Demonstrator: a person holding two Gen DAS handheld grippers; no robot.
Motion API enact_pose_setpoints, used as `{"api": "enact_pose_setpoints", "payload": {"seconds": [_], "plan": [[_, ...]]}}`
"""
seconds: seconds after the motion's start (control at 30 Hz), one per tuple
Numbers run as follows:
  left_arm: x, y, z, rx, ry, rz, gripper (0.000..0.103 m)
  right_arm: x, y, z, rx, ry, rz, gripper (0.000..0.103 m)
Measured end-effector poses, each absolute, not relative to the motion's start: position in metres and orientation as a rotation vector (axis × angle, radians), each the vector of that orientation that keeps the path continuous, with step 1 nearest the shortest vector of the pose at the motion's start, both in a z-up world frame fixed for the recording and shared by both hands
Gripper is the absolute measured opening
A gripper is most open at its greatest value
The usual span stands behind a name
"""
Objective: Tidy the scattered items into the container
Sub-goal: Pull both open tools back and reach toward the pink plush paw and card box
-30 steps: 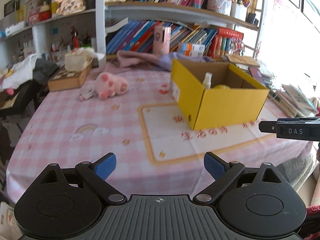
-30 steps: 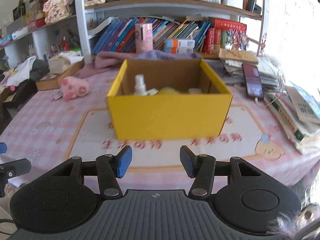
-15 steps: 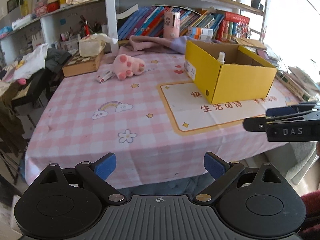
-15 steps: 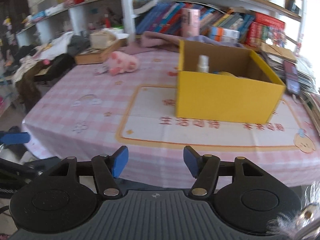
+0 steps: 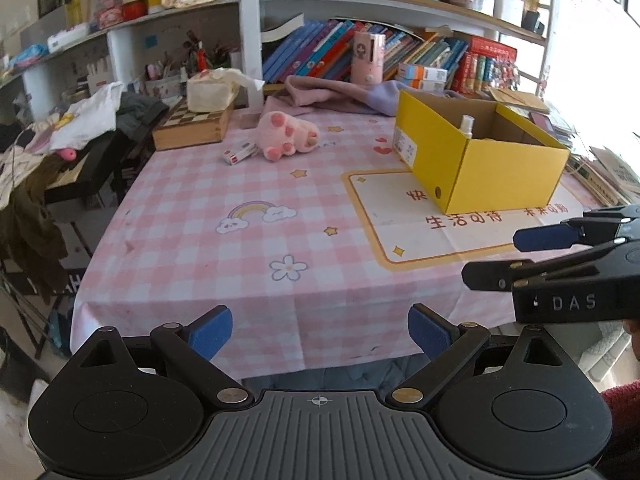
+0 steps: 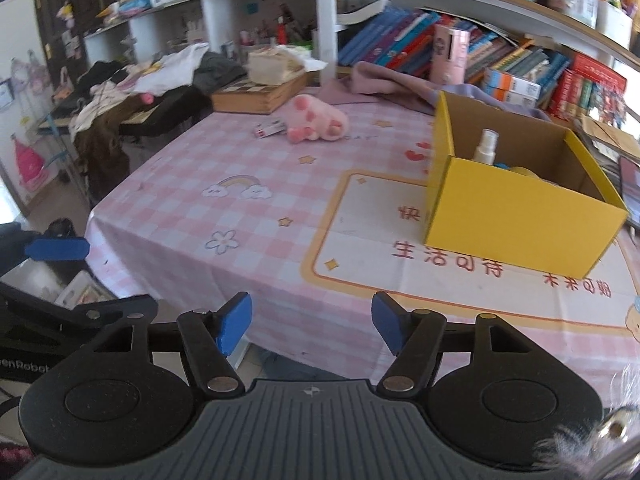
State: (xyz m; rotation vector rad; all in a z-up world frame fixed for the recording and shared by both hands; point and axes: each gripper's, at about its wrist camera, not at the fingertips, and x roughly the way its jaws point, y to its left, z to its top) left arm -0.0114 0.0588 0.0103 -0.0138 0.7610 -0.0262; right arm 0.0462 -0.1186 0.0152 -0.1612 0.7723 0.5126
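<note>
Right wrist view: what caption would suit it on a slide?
Open right gripper, nothing between its jaws, faces a yellow box holding a spray bottle; pink plush lies beyond.

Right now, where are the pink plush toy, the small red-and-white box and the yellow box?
pink plush toy [image 5: 286, 134], left wrist view, its body.
small red-and-white box [image 5: 240, 153], left wrist view, top face.
yellow box [image 6: 516, 228], right wrist view, front wall.
</note>
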Motion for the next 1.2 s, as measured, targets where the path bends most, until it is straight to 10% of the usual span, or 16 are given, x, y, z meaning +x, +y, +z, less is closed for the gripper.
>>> {"api": "enact_pose_setpoints", "payload": {"seconds": [1.2], "plan": [[0.121, 0.114, -0.009, -0.074, 0.783, 0.044, 0.096, 0.198, -0.050, -0.008, -0.188, 0.818, 0.571, 0.070]]}}
